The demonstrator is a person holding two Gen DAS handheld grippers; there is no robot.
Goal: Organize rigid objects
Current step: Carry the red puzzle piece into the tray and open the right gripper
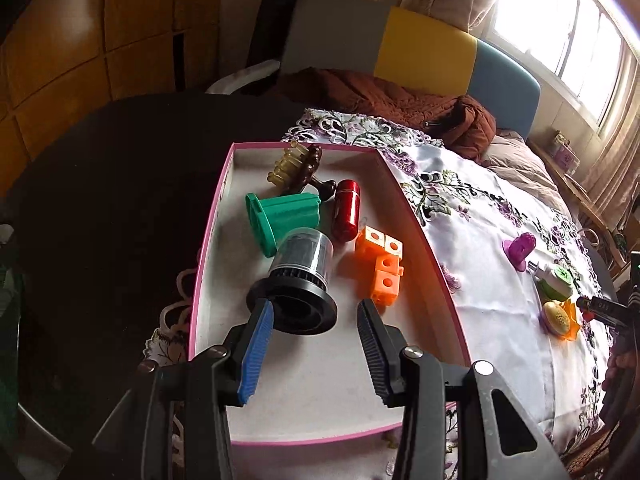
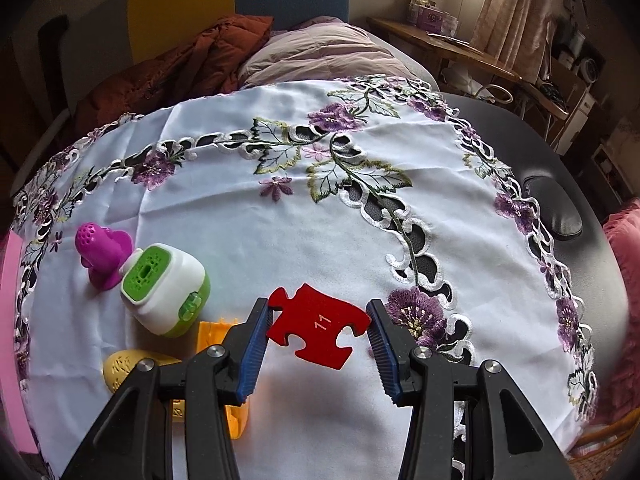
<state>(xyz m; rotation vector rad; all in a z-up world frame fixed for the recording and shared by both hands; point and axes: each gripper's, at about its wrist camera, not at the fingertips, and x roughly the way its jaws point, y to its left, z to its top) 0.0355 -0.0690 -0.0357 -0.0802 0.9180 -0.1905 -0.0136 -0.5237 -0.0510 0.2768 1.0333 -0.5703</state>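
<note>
Both pads of my right gripper sit spread around the red puzzle piece, lying flat on the bench at twelve o'clock, so closing could skid it off the cloth.

A dark round table carries a white tablecloth embroidered with purple flowers. On the cloth at the left sits a pink-rimmed shallow box. To its right, directly on the cloth, lie a purple perforated plastic piece, a white and green device touching it, a yellow oval object on an orange plastic piece, and a red jigsaw piece marked 11.
</note>
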